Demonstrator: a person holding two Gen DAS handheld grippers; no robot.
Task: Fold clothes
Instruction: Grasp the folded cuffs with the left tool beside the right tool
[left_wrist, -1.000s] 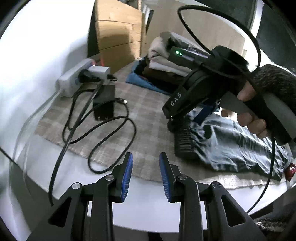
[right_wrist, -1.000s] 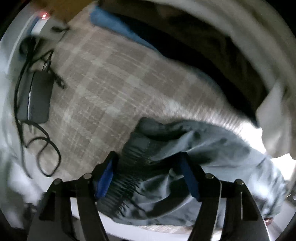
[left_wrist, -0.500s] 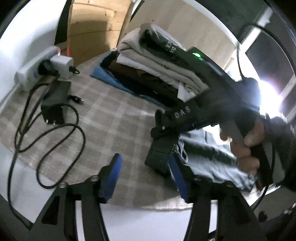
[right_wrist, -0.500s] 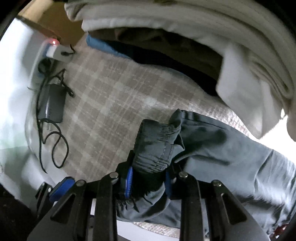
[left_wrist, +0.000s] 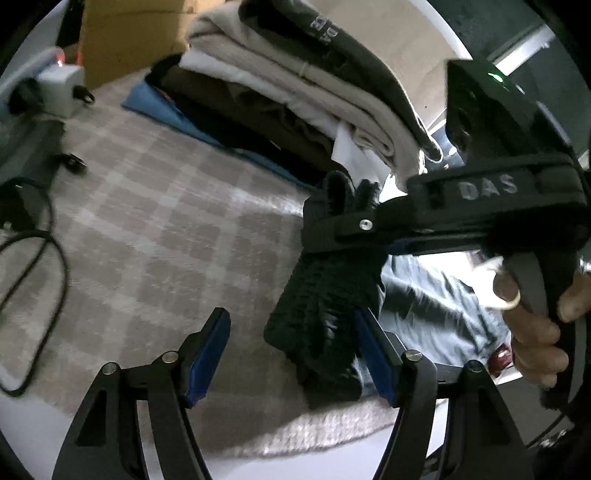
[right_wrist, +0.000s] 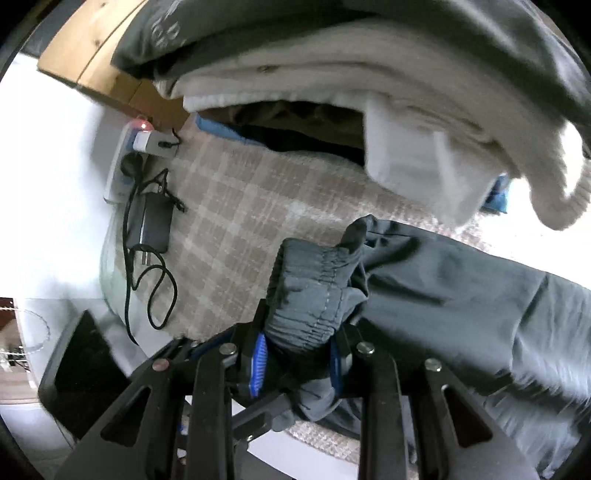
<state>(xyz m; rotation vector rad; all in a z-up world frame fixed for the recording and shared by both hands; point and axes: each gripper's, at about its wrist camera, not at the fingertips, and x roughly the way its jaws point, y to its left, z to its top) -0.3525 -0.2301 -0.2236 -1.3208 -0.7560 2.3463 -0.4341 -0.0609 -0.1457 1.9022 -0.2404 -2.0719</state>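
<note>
Right gripper (right_wrist: 297, 360), pointing steeply down, clamps grey trousers (right_wrist: 317, 280); left gripper (left_wrist: 291, 354) just widened around them.

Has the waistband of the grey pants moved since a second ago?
Yes. The waistband, pinched in the right claw, is lifted off the checked cloth toward the folded pile.

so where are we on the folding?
Done: a stack of folded clothes sits at the back of the checked mat. In hand: the right gripper is shut on the elastic waistband of the dark grey trousers and holds it off the mat; the left gripper has just been opening, its pads either side of the hanging waistband without pressing it. Left: the trousers are still unfolded.
</note>
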